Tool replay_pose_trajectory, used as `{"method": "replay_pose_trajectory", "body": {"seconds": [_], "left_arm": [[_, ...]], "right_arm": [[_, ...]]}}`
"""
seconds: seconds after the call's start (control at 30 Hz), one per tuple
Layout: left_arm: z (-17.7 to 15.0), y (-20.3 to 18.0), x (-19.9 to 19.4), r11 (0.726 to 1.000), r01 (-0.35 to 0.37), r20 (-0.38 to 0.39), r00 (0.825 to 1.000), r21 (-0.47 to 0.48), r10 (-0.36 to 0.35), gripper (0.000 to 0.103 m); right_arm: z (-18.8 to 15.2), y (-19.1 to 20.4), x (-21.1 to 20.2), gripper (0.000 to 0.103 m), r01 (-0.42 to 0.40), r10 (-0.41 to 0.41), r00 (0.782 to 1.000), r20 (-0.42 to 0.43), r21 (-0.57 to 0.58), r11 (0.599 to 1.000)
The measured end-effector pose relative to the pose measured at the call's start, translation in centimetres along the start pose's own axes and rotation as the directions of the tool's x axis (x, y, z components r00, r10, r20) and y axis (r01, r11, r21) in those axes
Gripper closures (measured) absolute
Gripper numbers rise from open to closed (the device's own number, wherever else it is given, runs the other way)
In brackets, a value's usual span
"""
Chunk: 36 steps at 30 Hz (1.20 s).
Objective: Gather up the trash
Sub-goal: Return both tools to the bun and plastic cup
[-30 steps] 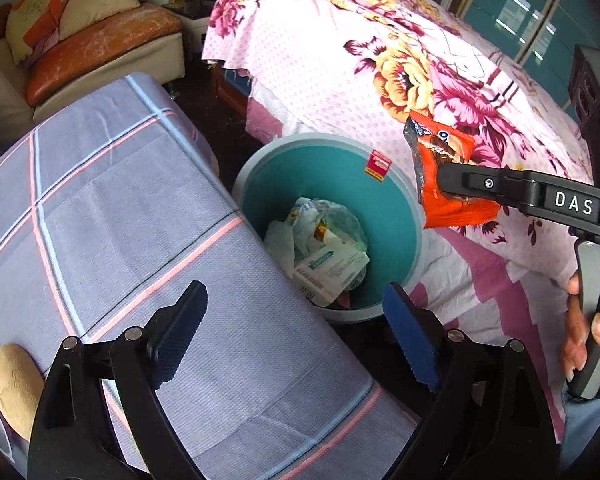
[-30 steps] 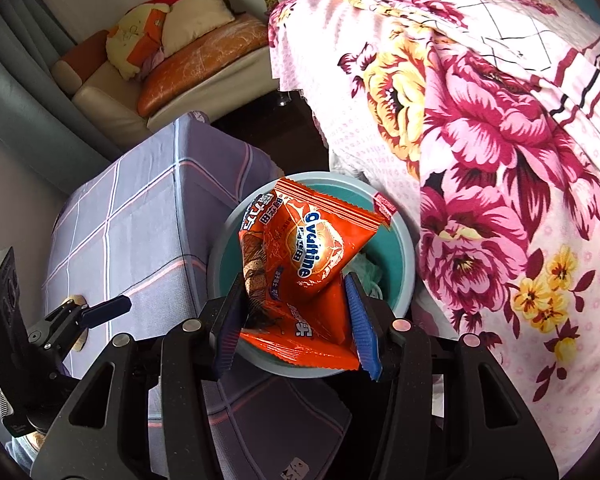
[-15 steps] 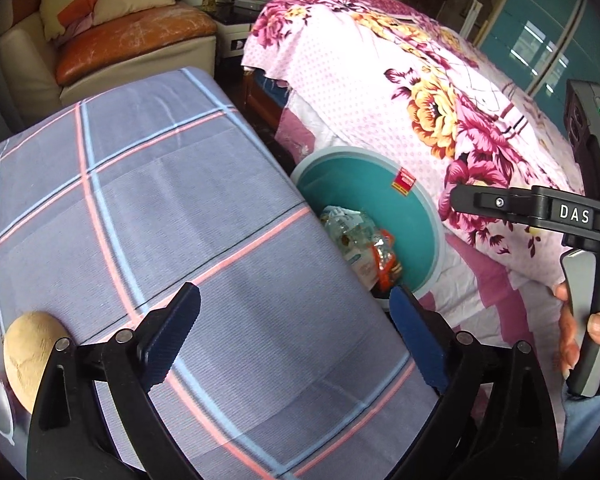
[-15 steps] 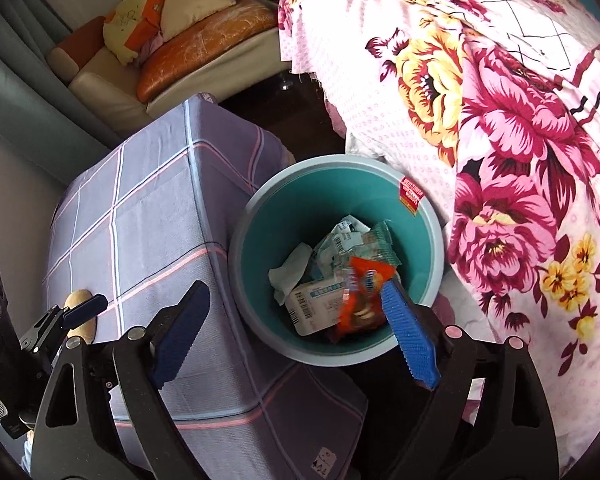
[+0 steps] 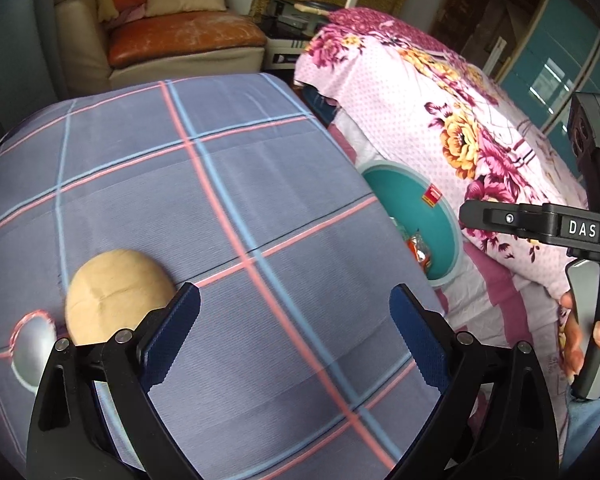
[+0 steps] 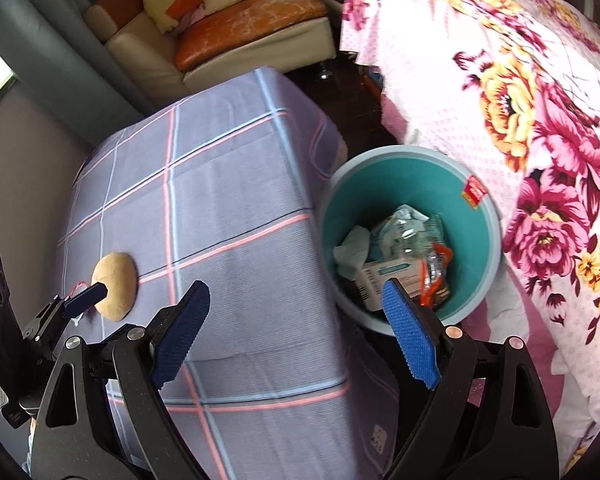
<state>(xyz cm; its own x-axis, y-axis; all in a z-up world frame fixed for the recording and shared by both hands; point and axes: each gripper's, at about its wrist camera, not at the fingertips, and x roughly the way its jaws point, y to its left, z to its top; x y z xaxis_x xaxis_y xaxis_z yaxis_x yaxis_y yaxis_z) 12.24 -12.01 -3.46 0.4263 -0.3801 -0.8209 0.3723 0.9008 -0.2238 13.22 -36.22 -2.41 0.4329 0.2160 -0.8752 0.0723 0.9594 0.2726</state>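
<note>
A teal bin (image 6: 480,284) stands between the checked table and the bed; it also shows in the left wrist view (image 5: 450,240). Inside lie papers, a carton and the orange Ovaltine wrapper (image 6: 434,276), partly seen in the left wrist view (image 5: 418,250). My right gripper (image 6: 296,332) is open and empty above the table edge beside the bin. My left gripper (image 5: 294,332) is open and empty over the table. A tan round bun (image 5: 116,292) lies on the cloth by its left finger; it also shows in the right wrist view (image 6: 116,286).
The table wears a grey-blue checked cloth (image 5: 240,160). A round mirror-like object (image 5: 32,344) lies left of the bun. A floral-covered bed (image 6: 520,80) flanks the bin. A sofa with an orange cushion (image 5: 180,36) stands behind.
The right gripper opened and dropped the orange wrapper into the bin, then shifted left over the table edge. The left gripper swung left toward the bun.
</note>
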Motion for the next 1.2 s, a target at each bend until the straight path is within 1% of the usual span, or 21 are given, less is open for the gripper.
{"method": "replay_pose_trajectory", "body": {"seconds": [0.23,0.33,0.53,0.63,0.9,1.07,1.1,1.13,1.17,1.2], "left_arm": [[-2.0,4.7,-3.1,0.997,-0.039,0.036,0.998,-0.068,0.042,0.007],[-3.1,7.1,-4.3,0.993,-0.069,0.05,0.996,-0.098,0.074,0.007],[-5.7,12.3,-6.0,0.979,-0.122,0.044,0.99,-0.165,0.131,0.007],[-6.8,14.5,-6.4,0.972,-0.137,0.032,0.989,-0.189,0.146,0.007],[-8.1,17.8,-5.2,0.966,-0.202,-0.01,0.979,-0.159,0.203,0.007],[-7.6,18.2,-4.3,0.968,-0.208,-0.005,0.978,-0.138,0.209,0.008],[-7.5,18.2,-4.2,0.969,-0.211,-0.001,0.977,-0.131,0.213,0.008],[-7.4,18.2,-4.0,0.969,-0.213,0.0,0.977,-0.123,0.215,0.012],[-7.4,18.2,-3.7,0.971,-0.209,-0.002,0.978,-0.12,0.21,0.021],[-7.3,18.3,-3.5,0.972,-0.2,-0.007,0.98,-0.122,0.2,0.026]], "right_arm": [[-0.9,5.7,0.3,0.019,-0.018,0.017,1.0,-0.02,-0.084,0.996],[-1.2,8.0,0.7,0.019,-0.026,0.022,0.999,-0.035,-0.113,0.993],[-1.9,12.2,2.2,0.019,-0.045,0.034,0.997,-0.07,-0.169,0.985],[-2.3,14.0,3.1,0.019,-0.057,0.041,0.995,-0.091,-0.184,0.981],[-2.8,16.7,5.9,0.019,-0.065,0.034,0.989,-0.146,-0.215,0.975],[-2.6,17.7,7.2,0.019,-0.061,0.022,0.985,-0.17,-0.23,0.971],[-2.6,18.0,7.4,0.019,-0.06,0.019,0.985,-0.173,-0.234,0.97],[-2.6,18.2,7.6,0.019,-0.059,0.017,0.984,-0.176,-0.238,0.97],[-2.5,18.4,7.7,0.019,-0.059,0.015,0.984,-0.178,-0.24,0.969],[-2.5,18.6,7.9,0.019,-0.058,0.014,0.984,-0.18,-0.244,0.968]]}}
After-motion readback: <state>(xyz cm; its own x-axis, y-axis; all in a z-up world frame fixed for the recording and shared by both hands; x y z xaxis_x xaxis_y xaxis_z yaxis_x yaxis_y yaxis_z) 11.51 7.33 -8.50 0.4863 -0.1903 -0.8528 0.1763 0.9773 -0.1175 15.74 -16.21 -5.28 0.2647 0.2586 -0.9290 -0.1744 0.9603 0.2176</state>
